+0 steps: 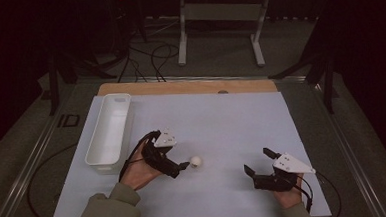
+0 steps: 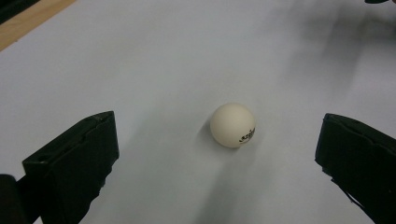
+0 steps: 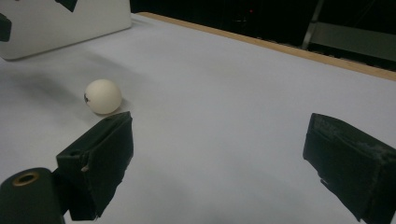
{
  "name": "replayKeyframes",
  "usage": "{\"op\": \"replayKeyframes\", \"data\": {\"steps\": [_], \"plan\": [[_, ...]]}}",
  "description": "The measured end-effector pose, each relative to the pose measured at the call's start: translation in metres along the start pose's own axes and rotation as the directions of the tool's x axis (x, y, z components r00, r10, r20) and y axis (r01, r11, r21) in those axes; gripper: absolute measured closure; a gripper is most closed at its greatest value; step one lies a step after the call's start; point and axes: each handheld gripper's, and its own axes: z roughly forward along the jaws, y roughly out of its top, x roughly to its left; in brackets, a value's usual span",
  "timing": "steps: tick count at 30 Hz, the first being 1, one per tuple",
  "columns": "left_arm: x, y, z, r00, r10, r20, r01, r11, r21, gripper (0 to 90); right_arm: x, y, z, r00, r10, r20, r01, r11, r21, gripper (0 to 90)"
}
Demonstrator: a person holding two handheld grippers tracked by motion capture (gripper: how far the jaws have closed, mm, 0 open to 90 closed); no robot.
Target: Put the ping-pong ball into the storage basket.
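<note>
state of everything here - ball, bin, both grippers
ball: loose on the white sheet, ahead of the left gripper's open jaws, untouched
bin: upright at the sheet's left edge, nothing visible inside
left gripper: open, holding nothing, aimed at the ball
right gripper: open, holding nothing, apart from the ball

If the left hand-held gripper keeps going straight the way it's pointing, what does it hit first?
Most likely the white ball. It sits on the table between the open jaws of the left hand-held gripper, a little ahead of them and apart from both, with nothing in between.
</note>
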Motion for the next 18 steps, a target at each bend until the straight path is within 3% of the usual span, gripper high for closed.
{"op": "replayKeyframes", "data": {"steps": [18], "plan": [[0.003,0.003,0.018,0.9999,-0.003,0.017,0.002,0.9990,0.045,0.0,0.001,-0.001,0.001,1.0000,-0.006,-0.004,0.006,1.000,0.011,8.3]]}}
